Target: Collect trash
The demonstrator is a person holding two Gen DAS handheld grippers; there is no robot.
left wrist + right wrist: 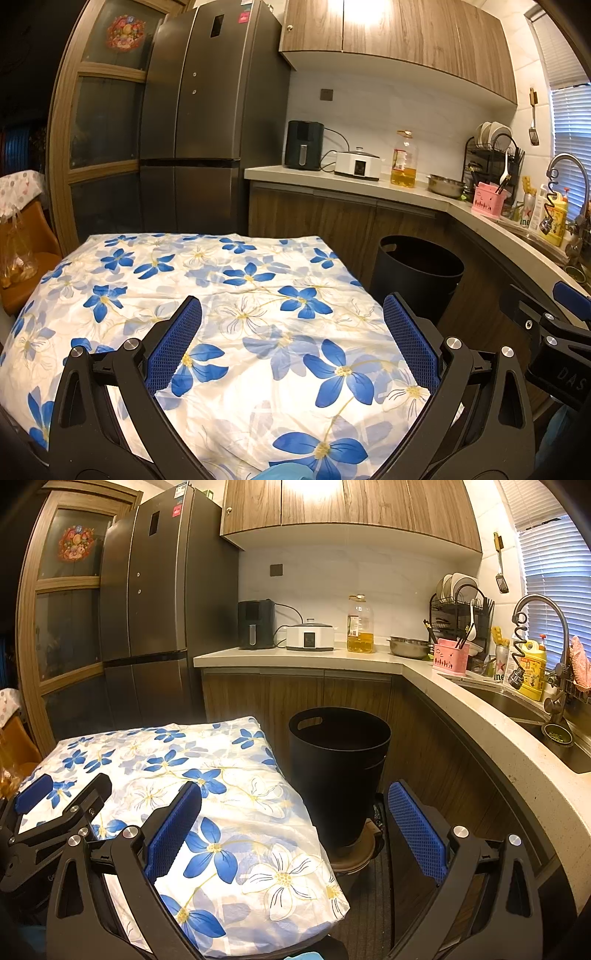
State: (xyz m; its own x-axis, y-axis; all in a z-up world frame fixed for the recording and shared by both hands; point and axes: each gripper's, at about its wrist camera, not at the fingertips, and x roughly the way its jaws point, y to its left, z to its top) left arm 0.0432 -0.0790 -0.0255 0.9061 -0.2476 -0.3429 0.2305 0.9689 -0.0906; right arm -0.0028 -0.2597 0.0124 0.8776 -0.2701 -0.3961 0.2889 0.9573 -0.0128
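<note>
A black trash bin (340, 768) stands on the floor to the right of the table, against the wooden cabinets; it also shows in the left wrist view (417, 277). The table carries a white cloth with blue flowers (221, 295), which also shows in the right wrist view (207, 805). No trash item shows on the cloth. My left gripper (291, 339) is open and empty above the cloth. My right gripper (295, 823) is open and empty above the table's right edge, in front of the bin. A bit of light blue material (284, 474) shows at the bottom edge.
A tall dark fridge (207, 122) stands behind the table. The L-shaped counter (424, 672) holds an air fryer, a cooker, an oil bottle (360, 627), a metal bowl, a dish rack and a sink (524, 709). An orange chair (22, 266) with a plastic bag stands at the left.
</note>
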